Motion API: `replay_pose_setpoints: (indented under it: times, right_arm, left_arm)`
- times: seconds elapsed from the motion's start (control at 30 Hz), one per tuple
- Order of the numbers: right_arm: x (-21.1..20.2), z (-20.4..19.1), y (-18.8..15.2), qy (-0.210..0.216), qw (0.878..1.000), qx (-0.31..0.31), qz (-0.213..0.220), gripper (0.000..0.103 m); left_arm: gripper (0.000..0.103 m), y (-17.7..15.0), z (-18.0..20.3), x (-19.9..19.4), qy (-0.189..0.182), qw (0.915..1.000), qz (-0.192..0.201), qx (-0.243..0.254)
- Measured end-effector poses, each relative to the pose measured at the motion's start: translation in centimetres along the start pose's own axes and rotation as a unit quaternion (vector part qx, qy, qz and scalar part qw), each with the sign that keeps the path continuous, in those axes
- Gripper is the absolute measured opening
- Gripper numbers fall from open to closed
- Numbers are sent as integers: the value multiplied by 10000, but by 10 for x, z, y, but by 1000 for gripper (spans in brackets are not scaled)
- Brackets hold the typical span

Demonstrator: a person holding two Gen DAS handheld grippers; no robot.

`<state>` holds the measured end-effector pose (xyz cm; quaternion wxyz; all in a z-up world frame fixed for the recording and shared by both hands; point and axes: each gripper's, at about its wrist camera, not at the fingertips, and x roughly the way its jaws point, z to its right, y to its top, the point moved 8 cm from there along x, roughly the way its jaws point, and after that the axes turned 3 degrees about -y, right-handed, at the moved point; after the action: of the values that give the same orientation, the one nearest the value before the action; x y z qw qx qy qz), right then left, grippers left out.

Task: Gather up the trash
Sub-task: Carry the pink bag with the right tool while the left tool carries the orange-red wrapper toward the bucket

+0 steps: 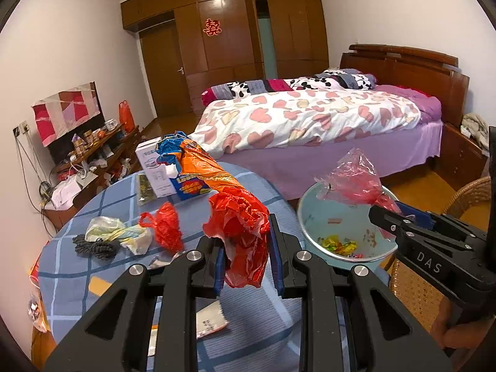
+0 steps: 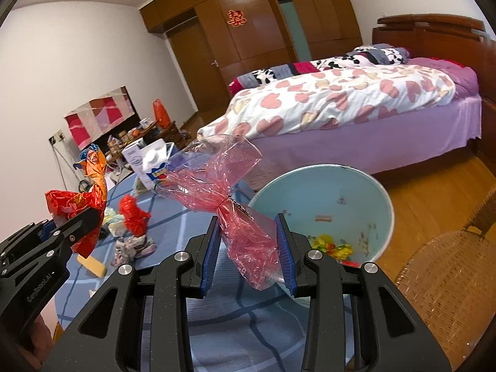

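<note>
Trash bin (image 2: 381,204) sits just off the table's edge (image 2: 266,303), nearer our right gripper (image 2: 249,245) clenching pink cellophane (image 2: 217,183); our left gripper (image 1: 246,254) grasps an orange wrapper (image 1: 241,226).

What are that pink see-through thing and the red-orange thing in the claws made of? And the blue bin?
The pink bag looks like thin clear plastic film: see-through, glossy, sharply creased. The red-orange bag seems thin opaque plastic, crumpled and shiny, orange and blue print above. The bin has a smooth, evenly pale blue wall, probably plastic, possibly painted metal.
</note>
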<state>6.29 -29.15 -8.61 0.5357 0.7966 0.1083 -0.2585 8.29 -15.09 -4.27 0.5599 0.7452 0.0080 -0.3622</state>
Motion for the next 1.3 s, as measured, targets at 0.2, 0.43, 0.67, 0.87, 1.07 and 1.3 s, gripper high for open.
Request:
replay_pose_setpoints:
  times: [0.2, 0.43, 0.67, 0.87, 1.07, 1.3]
  right_arm:
    - [-1, 20, 3, -172, 9997, 150, 43, 36]
    - [-2, 40, 8, -386, 9988, 281, 104, 36]
    - [-2, 58, 12, -562, 9974, 426, 148, 36]
    - [4, 81, 12, -830, 9950, 550, 120, 36]
    - [12, 99, 9, -1022, 9921, 728, 50, 36]
    - [19, 114, 6, -1299, 9885, 775, 9, 36]
  left_arm:
    - [23, 5, 16, 6, -84, 9999, -7, 131]
    - [23, 10, 32, 14, -247, 9995, -32, 210]
    - [23, 13, 50, 26, -438, 9985, -116, 290]
    - [23, 14, 68, 36, -501, 9978, -154, 409]
    - [23, 12, 85, 46, -574, 9967, -213, 525]
    - [23, 8, 100, 65, -691, 9953, -362, 577]
